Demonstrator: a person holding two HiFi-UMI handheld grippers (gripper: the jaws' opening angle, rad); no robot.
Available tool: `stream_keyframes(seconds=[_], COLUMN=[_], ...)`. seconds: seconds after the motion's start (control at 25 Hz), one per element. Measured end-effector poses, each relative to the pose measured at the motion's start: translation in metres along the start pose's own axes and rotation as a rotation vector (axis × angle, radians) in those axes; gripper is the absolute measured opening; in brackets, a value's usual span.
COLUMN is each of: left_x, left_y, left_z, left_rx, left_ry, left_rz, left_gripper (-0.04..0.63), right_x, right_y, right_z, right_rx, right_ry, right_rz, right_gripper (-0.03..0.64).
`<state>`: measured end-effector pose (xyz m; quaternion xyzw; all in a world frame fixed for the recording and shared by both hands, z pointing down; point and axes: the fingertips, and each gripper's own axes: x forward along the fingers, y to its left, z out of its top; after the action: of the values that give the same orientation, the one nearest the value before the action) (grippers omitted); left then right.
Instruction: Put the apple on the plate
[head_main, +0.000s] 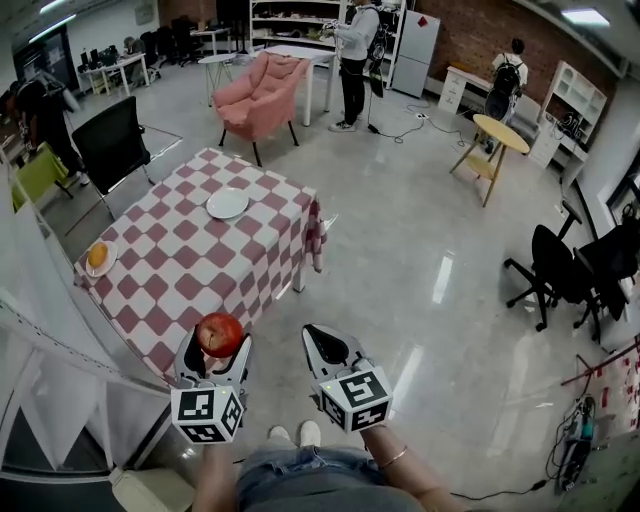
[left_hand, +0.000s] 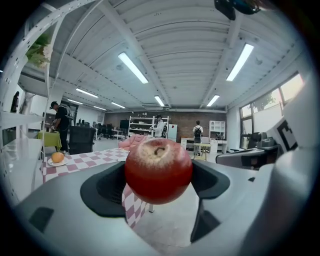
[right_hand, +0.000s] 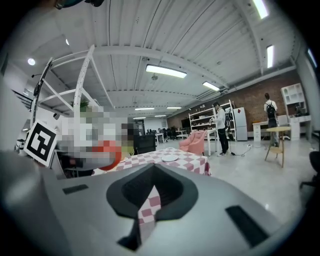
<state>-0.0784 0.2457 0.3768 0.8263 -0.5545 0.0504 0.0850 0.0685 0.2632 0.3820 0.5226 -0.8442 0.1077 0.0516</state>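
Left gripper (head_main: 215, 352) pinches the apple (head_main: 220, 333) between wide-set jaws, in the air just off the near corner of the checked table (head_main: 190, 270); right gripper (head_main: 325, 345) holds nothing, jaws pressed together; the plate (head_main: 228, 204) lies on the table's far side, well apart from the apple.

The plate (head_main: 228, 204) lies on the counter (head_main: 190, 265), toward its far side. An orange (head_main: 97, 256) sits on a saucer (head_main: 104, 269) at the left edge. The apple (head_main: 220, 334) sits between the jaws of the left tool (head_main: 214, 352), by the near corner. The right tool (head_main: 328, 350) is just right of it. An armchair (head_main: 262, 95) stands behind the counter.
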Motion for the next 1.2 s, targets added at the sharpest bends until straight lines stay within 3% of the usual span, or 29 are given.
stream_keyframes(seconds=[0.36,0.64,1.2], left_x=[0.013,0.023,0.098], left_y=[-0.017,-0.011,0.029], left_z=[0.002,-0.003,-0.001], left_rx=[0.004,-0.022,-0.021], left_ry=[-0.007,0.007,0.035], left_rz=[0.005,0.022,0.036], left_gripper=[0.392,0.393,0.392], right_x=[-0.010,-0.003,0.066], right_y=[-0.029,-0.035,-0.070], right_z=[0.003,0.006,0.007], right_rx=[0.013,0.040,0.062], right_ry=[-0.017,-0.028,0.001], right_rz=[-0.036,-0.009,-0.029], right_gripper=[0.011,0.009,0.011])
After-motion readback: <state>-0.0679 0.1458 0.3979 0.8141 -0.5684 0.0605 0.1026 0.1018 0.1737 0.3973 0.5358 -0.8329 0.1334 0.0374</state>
